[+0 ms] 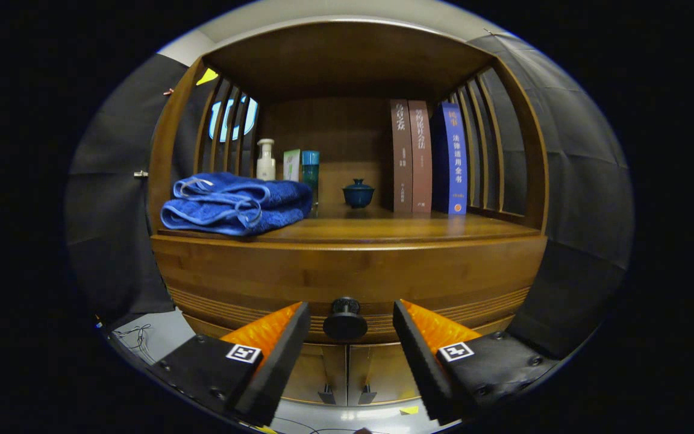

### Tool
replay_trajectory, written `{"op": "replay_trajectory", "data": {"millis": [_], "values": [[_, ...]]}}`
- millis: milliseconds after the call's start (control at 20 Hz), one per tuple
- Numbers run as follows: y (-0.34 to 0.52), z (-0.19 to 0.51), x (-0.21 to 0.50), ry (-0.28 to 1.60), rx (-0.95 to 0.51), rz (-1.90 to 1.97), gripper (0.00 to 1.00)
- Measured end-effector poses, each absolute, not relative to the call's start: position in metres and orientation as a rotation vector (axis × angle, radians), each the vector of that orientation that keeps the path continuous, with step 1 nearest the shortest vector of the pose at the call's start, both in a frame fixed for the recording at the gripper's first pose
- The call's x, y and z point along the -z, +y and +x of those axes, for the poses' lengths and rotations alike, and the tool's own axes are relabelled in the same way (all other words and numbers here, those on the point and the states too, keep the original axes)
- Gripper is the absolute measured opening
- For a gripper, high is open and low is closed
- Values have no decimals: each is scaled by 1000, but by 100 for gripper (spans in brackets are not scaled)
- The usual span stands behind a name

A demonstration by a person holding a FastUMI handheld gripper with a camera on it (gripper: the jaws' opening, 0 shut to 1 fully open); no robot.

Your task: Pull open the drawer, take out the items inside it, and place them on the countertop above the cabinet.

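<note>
Between the spread fingers of the gripper (351, 337), the drawer (347, 274) knob (345, 319) sits ungrasped; drawer appears shut, so pulling, emptying and loading the countertop (395, 229) all remain.

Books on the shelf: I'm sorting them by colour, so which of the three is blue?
The blue book is the one at the end of the row nearest the slatted side wall; the two brown books stand between it and the small lidded cup.

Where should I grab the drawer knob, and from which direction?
Straight on from the front. The knob sticks out of the drawer front on a narrow neck, centred between the open gripper fingers; close them on its round head, left and right.
</note>
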State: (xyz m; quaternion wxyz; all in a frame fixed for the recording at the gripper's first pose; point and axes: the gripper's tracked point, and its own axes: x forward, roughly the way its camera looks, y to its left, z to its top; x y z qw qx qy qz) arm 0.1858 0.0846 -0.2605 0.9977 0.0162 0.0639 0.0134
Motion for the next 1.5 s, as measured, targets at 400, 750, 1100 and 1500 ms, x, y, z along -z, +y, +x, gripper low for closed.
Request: {"op": "replay_trajectory", "data": {"millis": [400,750,1100,1500], "values": [[90,201,280,189,-42,92,43],[84,157,276,186,-27,101,35],[79,91,277,212,-48,101,35],[75,41,280,224,-49,132,35]]}}
